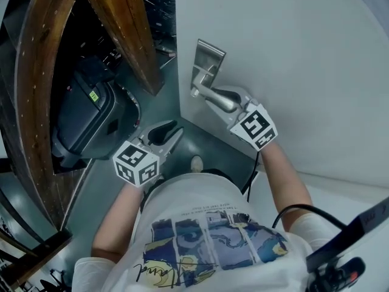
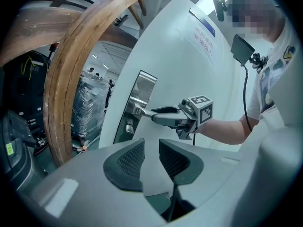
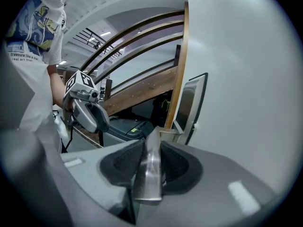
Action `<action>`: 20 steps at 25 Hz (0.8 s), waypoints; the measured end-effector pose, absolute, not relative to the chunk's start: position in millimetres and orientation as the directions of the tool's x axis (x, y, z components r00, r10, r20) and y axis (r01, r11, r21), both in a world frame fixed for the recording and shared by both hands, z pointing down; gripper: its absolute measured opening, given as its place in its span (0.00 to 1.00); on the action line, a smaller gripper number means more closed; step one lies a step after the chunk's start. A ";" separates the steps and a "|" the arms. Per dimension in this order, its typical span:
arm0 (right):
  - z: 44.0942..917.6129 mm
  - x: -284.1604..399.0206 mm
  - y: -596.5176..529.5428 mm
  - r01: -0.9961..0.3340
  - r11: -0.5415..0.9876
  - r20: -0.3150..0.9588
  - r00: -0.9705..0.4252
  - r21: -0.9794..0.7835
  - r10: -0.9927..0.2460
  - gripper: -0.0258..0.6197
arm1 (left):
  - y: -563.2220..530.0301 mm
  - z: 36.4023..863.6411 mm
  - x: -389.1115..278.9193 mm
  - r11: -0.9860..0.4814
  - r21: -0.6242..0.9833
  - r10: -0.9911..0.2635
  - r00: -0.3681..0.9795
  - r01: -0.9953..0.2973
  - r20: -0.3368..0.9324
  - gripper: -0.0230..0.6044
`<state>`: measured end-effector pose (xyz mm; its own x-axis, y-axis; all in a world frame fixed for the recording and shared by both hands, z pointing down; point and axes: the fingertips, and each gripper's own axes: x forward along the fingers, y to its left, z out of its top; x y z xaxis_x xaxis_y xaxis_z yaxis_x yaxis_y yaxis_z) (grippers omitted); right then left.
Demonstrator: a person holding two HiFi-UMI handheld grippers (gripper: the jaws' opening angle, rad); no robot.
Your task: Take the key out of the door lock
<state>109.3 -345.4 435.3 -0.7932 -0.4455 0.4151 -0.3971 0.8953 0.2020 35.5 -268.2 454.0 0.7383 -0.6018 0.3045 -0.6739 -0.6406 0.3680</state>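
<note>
A white door carries a metal lock plate with a lever handle. My right gripper is shut on that lever; in the right gripper view the handle fills the gap between both pads. In the left gripper view, a small metal piece sticks out of the plate below the handle; it looks like the key in the lock. My left gripper hangs open and empty, to the left of the door and well short of the plate, its pads bare.
A curved wooden beam and a straight wooden post stand left of the door edge. A dark grey machine sits on the floor beyond them. A black cable runs by the person's right arm.
</note>
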 end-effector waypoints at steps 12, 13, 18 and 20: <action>435.0 111.8 -345.8 -0.414 0.889 0.418 -0.785 0.196 -0.457 0.22 | -317.1 487.0 49.3 -0.559 0.478 -0.634 0.721 -0.678 0.280 0.20; 435.1 112.1 -345.3 -0.413 0.889 0.421 -0.783 0.197 -0.457 0.22 | -321.4 488.4 50.2 -0.548 0.494 -0.640 0.719 -0.675 0.273 0.20; 432.6 110.0 -344.2 -0.404 0.892 0.413 -0.790 0.202 -0.452 0.22 | -341.3 495.7 54.5 -0.485 0.584 -0.665 0.708 -0.651 0.238 0.20; 432.4 110.1 -344.1 -0.403 0.893 0.416 -0.790 0.201 -0.451 0.22 | -348.2 498.9 55.6 -0.456 0.623 -0.675 0.703 -0.635 0.222 0.20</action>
